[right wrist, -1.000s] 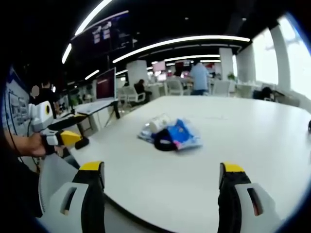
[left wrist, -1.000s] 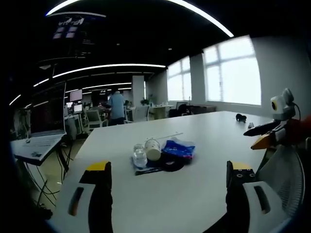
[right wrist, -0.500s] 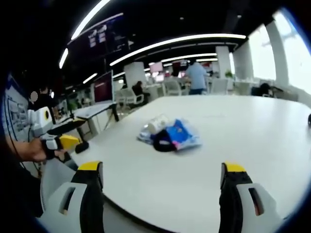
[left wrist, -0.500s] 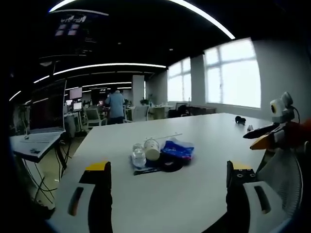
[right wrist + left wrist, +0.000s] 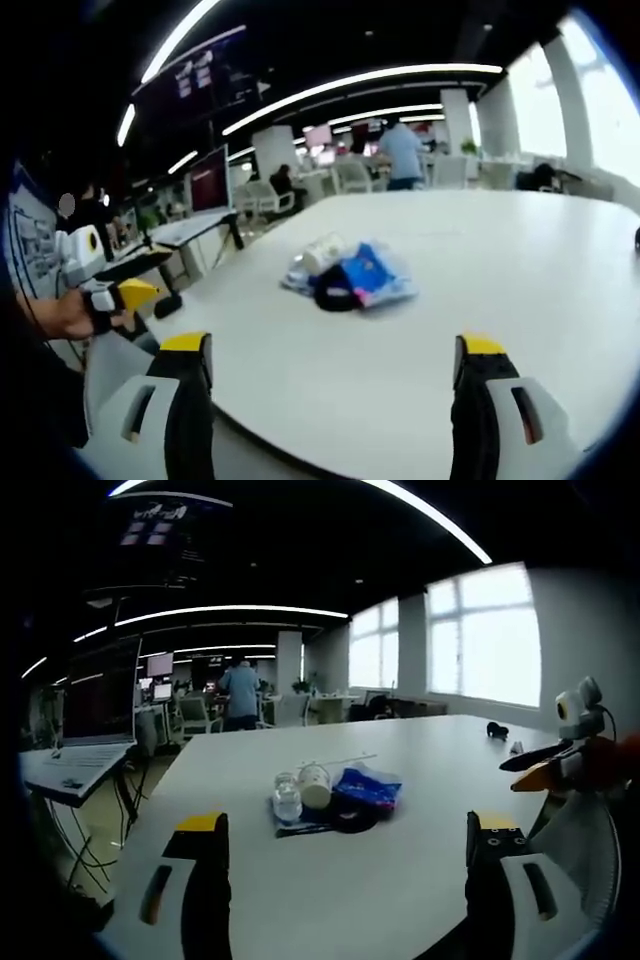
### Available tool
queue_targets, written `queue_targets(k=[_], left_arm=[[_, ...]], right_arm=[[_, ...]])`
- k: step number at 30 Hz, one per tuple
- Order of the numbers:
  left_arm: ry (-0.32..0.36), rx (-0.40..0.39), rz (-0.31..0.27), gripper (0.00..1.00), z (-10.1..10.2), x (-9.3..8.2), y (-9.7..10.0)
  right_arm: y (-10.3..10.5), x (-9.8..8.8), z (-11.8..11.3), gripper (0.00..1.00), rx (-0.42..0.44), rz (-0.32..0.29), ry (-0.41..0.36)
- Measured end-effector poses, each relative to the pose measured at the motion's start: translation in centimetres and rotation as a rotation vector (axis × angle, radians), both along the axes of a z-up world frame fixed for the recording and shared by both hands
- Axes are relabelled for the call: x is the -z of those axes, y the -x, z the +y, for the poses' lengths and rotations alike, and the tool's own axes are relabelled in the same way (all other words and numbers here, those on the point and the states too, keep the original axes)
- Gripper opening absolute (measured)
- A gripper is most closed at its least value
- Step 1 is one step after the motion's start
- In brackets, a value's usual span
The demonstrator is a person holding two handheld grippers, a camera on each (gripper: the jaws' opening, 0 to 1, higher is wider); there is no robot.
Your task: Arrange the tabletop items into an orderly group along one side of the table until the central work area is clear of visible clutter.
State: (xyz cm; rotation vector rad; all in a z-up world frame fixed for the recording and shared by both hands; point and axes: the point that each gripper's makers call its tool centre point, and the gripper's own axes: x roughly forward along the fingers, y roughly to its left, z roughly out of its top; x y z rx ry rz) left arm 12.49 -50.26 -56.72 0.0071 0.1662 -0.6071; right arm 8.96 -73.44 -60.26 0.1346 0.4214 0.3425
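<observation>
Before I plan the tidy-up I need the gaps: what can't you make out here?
- Small dark things at the table's far edge, left gripper view: too small to name.
- Blue packet, right gripper view: blurred, print unreadable.
- Black item beside the clear bottle: partly overlapped by the packet, kind unclear.
- Paper cup: lying down, contents hidden.

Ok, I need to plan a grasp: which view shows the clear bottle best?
The left gripper view: the clear bottle stands unblocked beside the white cup. In the right gripper view it cannot be made out behind the blue bag.
</observation>
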Motion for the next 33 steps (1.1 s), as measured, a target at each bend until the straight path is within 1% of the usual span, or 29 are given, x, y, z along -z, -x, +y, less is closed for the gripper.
queue_targets(k=[5, 8, 12, 15, 20, 22, 25, 31, 33], left_arm=[[-0.013, 0.004, 0.010, 1.00, -0.1, 0.2, 0.0], [-0.002, -0.006, 0.015, 1.00, 0.0, 0.1, -0.1], [0.003, -0.015, 0.021, 1.00, 0.2, 0.1, -0.3], [0.024, -0.027, 0.028, 1.00, 0.4, 0.0, -0.6], [0.031, -0.040, 0.033, 1.00, 0.5, 0.0, -1.1], [0.027, -0.044, 0.033, 1.00, 0.6, 0.0, -1.3], [0.040, -0.053, 0.046, 1.00, 0.6, 0.1, -1.8], [0.047, -0.064, 0.044, 1.00, 0.6, -0.1, -2.7], [0.059, -0.063, 0.041, 1.00, 0.6, -0.2, -3.0]], right_arm=[[-0.5, 0.2, 0.7, 0.99, -0.005, 0.008, -0.021], [-0.7, 0.4, 1.2, 0.99, -0.020, 0.011, -0.012], [-1.3, 0.0, 1.4, 0.98, -0.029, 0.008, -0.011], [-2.2, -0.5, 1.3, 0.98, -0.039, -0.003, 0.000], [-3.7, -1.4, 0.8, 0.98, -0.047, -0.024, 0.019], [-4.3, -1.5, 0.5, 0.98, -0.044, -0.025, 0.020], [-4.9, -1.5, 0.3, 0.98, -0.034, -0.023, -0.010], [-5.8, -1.1, 0.3, 0.97, -0.048, -0.013, -0.001], [-6.2, -1.1, 0.3, 0.97, -0.052, -0.012, 0.000]])
